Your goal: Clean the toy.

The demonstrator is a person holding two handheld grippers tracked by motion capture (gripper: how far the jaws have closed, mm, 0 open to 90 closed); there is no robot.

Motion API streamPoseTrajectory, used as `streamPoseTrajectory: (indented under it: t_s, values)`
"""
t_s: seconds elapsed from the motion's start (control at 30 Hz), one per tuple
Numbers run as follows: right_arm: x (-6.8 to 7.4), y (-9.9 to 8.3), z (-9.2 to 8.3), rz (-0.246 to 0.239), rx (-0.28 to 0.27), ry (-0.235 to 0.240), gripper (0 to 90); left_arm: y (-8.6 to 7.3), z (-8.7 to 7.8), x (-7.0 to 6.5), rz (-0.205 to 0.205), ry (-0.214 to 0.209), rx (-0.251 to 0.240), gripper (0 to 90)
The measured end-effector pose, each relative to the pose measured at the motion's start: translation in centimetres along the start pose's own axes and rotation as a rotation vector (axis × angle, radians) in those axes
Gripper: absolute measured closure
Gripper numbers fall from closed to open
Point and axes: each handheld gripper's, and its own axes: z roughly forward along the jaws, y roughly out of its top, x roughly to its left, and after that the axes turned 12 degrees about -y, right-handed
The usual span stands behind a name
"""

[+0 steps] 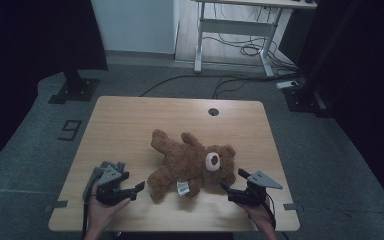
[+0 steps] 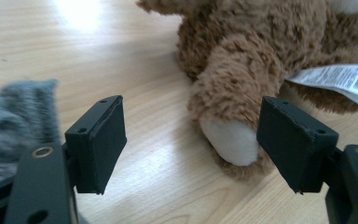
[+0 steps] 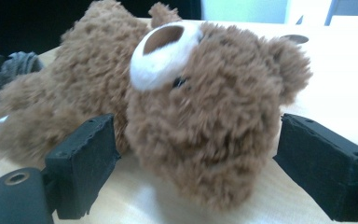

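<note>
A brown teddy bear [image 1: 192, 162] lies on its back in the middle of the wooden table [image 1: 130, 120], head toward the right. My left gripper [image 1: 139, 187] is open at the bear's lower foot; in the left gripper view that white-soled foot [image 2: 230, 140] sits between the jaws, closer to the right one, and no pad presses on it. My right gripper [image 1: 231, 180] is open in front of the bear's head. In the right gripper view the head [image 3: 205, 116] sits between the wide jaws with small gaps on both sides.
A white label [image 2: 340, 79] hangs from the bear's body near the foot. Something grey and fuzzy [image 2: 18, 116] lies by the left gripper. A round cable hole [image 1: 213, 111] is at the table's far edge. A white desk frame [image 1: 235, 30] stands on the floor beyond.
</note>
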Motion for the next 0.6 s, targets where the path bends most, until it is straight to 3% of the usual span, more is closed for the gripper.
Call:
streamPoseTrajectory:
  t_s: [0.13, 0.27, 0.47, 0.6]
  values:
    - [0.1, -1.0, -0.8, -0.004, 0.003, 0.002, 11.9, -0.4, 0.2, -0.2, 0.012, 0.009, -0.004, 24.9]
    - [-0.1, -2.0, -1.1, 0.003, 0.033, -0.010, 11.9, -1.0, 0.1, -0.3, 0.033, 0.017, -0.006, 25.0]
    - [-0.5, -4.1, -1.5, 0.002, 0.095, -0.026, 11.9, -2.4, 0.1, 0.2, 0.033, 0.022, 0.017, 25.6]
    - [-0.7, -4.2, -1.3, 0.000, 0.119, -0.020, 11.9, -2.3, 0.1, 0.3, 0.034, 0.028, 0.019, 25.8]
